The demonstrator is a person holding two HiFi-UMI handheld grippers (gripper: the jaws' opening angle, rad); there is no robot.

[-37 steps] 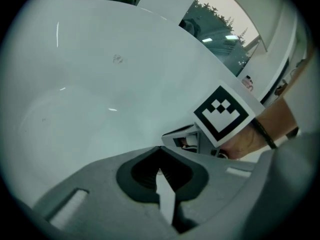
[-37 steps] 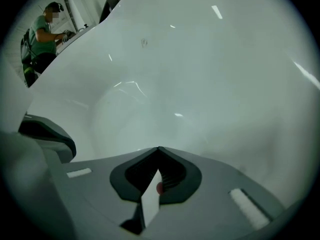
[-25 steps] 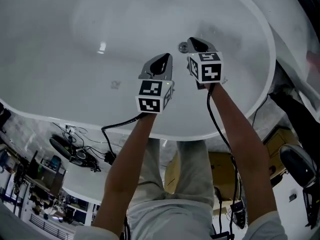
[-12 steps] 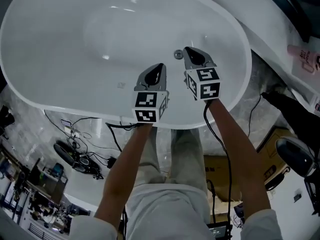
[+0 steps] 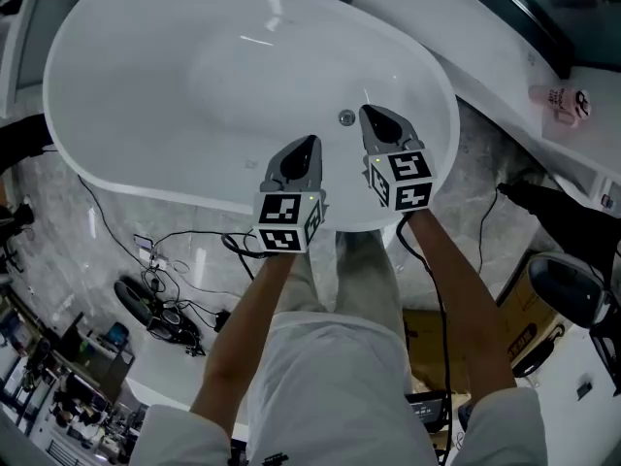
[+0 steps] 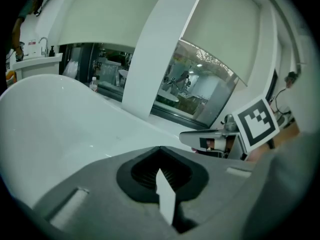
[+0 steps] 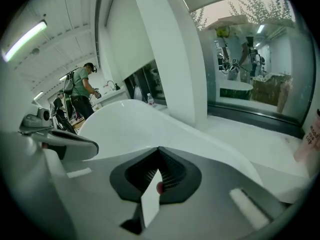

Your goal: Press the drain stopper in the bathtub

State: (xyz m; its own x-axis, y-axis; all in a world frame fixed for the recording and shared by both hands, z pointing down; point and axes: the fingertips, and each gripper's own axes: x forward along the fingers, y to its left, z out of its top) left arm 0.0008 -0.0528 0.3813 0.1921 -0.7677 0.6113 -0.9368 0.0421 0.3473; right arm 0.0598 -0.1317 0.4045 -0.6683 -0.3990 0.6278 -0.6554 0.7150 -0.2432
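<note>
Pale clothing [image 5: 335, 377], black cables [image 5: 424, 260]

Small round metal drain stopper [image 5: 346, 117] (flat) on white bathtub [image 5: 146, 76] floor

Drain stopper [image 5: 346, 117] too small for detail; pink bottle [image 5: 561, 100] label illegible

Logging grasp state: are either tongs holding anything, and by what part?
Nothing held: left tongs and right tongs both shut, empty, over the bathtub.
</note>
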